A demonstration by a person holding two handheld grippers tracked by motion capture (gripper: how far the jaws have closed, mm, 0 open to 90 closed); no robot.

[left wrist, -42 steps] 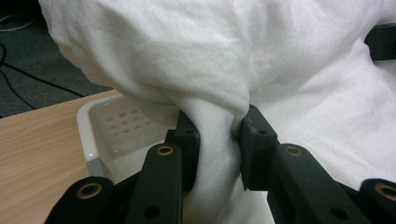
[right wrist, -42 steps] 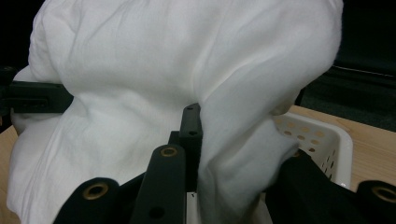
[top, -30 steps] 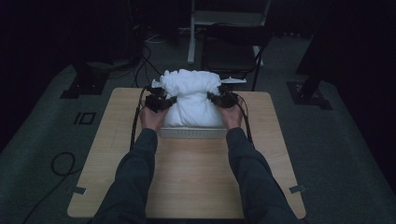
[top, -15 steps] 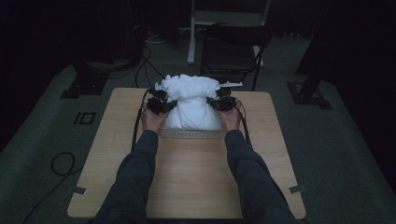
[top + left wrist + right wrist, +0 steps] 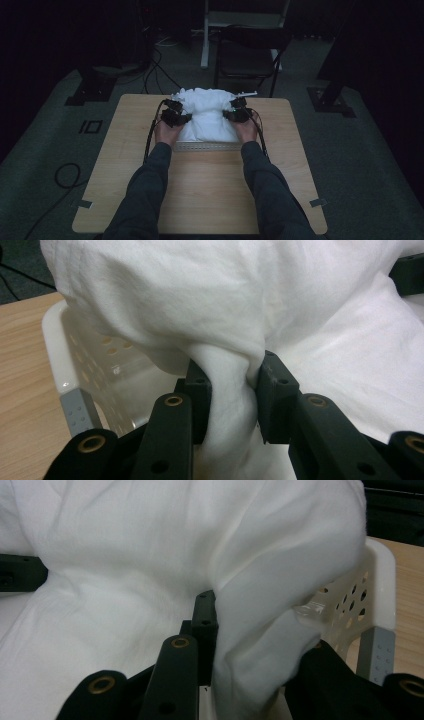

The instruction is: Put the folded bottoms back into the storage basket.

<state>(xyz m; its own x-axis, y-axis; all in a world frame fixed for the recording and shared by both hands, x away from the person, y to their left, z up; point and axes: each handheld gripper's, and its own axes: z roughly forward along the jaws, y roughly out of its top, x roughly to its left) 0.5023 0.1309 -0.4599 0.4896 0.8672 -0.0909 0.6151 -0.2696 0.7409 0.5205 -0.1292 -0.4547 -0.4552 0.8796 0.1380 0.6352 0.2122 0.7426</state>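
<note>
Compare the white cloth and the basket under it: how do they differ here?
The white cloth is soft and creased, bunched in folds; the basket is rigid plastic with rows of holes. The cloth is pinched by the left tongs and right tongs; the basket isn't gripped. The cloth mounds above the basket's rim. Both are whitish.

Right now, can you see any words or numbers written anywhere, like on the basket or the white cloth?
None: no word, number or brand can be read. The white cloth is plain, the white basket shows holes but no label, and the left gripper and right gripper bear no writing. The square mark on the floor is a shape, not letters.
</note>
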